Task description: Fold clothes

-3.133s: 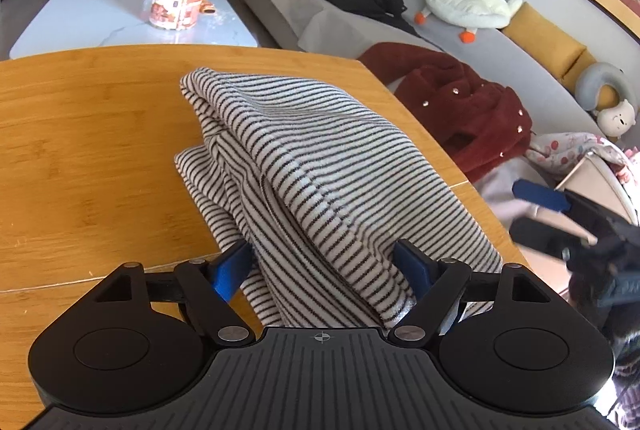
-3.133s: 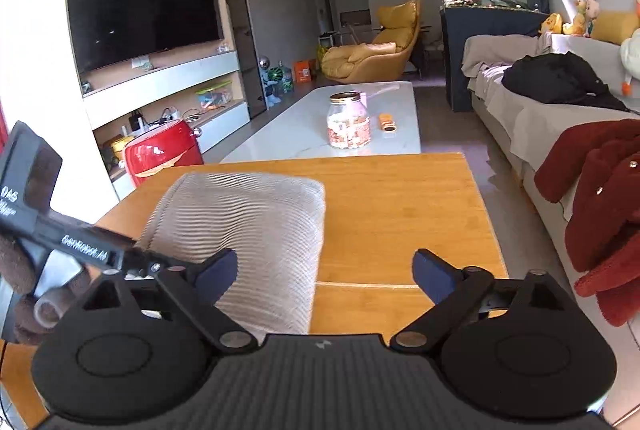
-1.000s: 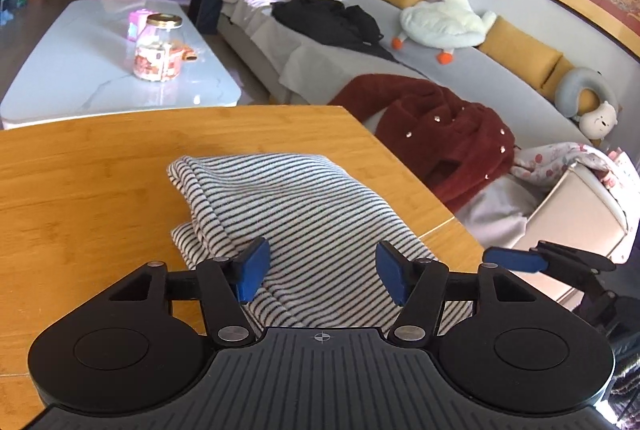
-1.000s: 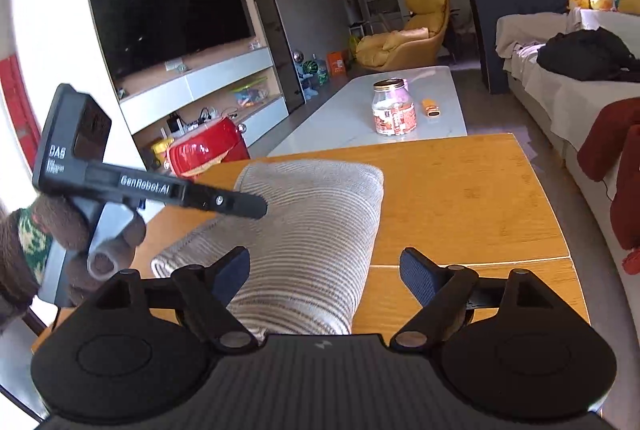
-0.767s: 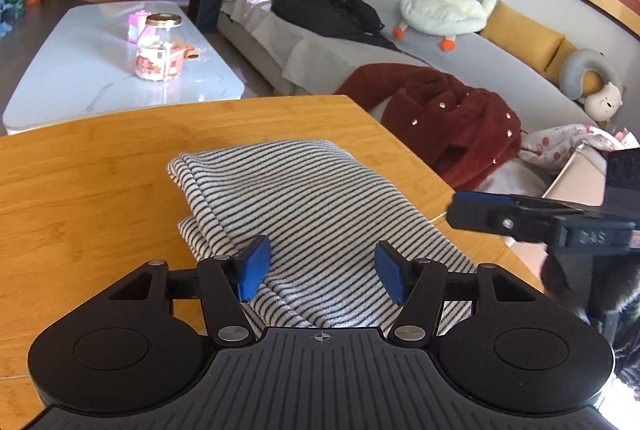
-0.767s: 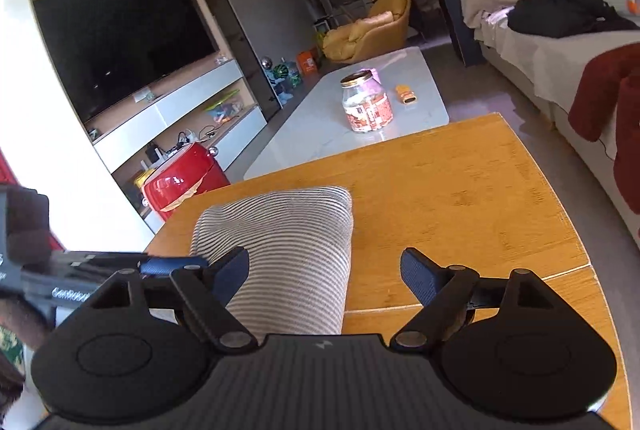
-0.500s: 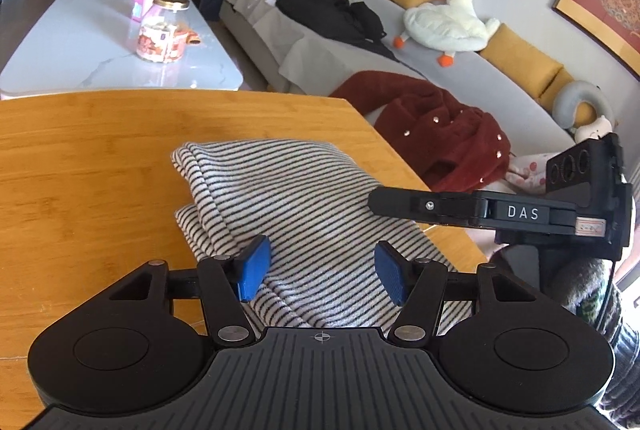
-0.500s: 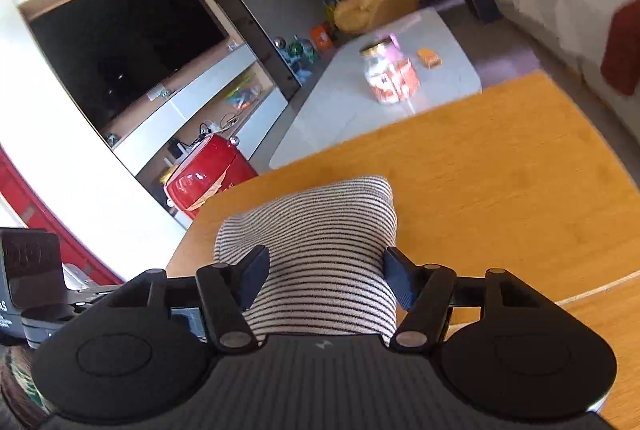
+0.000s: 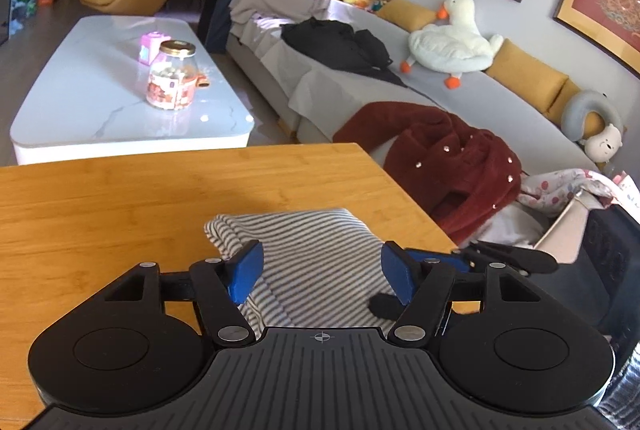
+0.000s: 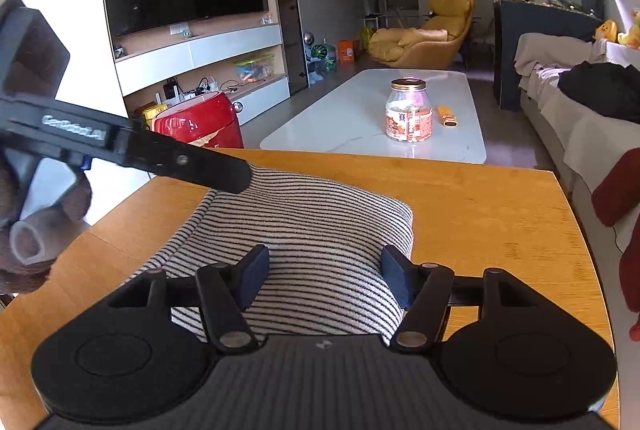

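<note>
1. Striped garment [image 10: 320, 230] is folded into a compact bundle on the wooden desk [image 10: 480, 206], toward the near end. In the left wrist view the same bundle [image 9: 312, 250] sits near the desk's [image 9: 120, 198] right edge, sofa side.
2. Left gripper [image 9: 322, 268]: released, blue pads spread wide, striped fabric visible between them. Cannot tell whether the pads touch the cloth or hang just above it.
3. Right gripper [image 10: 324, 276]: also released, jaws wide over the near end of the bundle, one finger at each side of it. Contact cannot be confirmed.
4. Cross views: the left gripper [image 10: 224, 174] enters the right wrist view from the left, its dark finger tip over the bundle's far left corner. The right gripper [image 9: 460, 264] shows in the left wrist view at the right edge of the bundle, partly hidden behind the left gripper's own finger.
5. Surroundings: white coffee table [image 9: 100, 102] beyond the desk with a glass jar [image 9: 172, 74] on it; grey sofa [image 9: 460, 102] carrying a dark red coat [image 9: 448, 158], a black garment [image 9: 336, 44] and a plush goose [image 9: 452, 42]; red appliance [image 10: 198, 124] on the floor left of the desk.
</note>
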